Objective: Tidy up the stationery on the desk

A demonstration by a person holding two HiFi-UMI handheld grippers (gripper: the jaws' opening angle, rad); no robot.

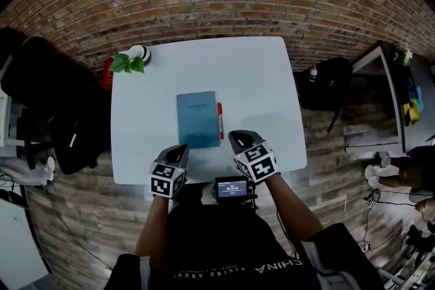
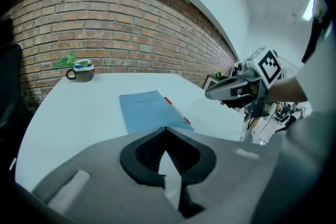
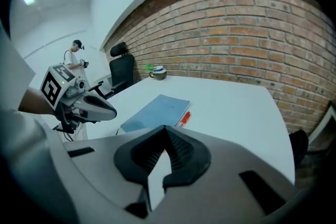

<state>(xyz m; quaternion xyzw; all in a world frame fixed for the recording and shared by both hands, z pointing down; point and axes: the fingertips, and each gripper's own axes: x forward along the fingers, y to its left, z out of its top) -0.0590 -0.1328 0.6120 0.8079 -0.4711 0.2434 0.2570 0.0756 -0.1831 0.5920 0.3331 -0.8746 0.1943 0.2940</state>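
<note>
A blue notebook (image 1: 198, 119) lies flat in the middle of the white desk (image 1: 258, 71), with a red pen (image 1: 220, 120) along its right edge. The same notebook (image 2: 148, 110) and pen (image 2: 176, 109) show in the left gripper view, and the notebook (image 3: 156, 112) and pen (image 3: 184, 119) in the right gripper view. My left gripper (image 1: 181, 153) hovers at the desk's near edge, left of the notebook's near corner, shut and empty. My right gripper (image 1: 241, 140) is held just right of the pen's near end, also shut with nothing in it.
A mug holding a green plant (image 1: 132, 59) stands at the desk's far left corner, with a red object (image 1: 107, 73) beside it off the edge. A black office chair (image 1: 41, 98) is to the left, a black bag (image 1: 327, 83) to the right. A brick wall runs behind.
</note>
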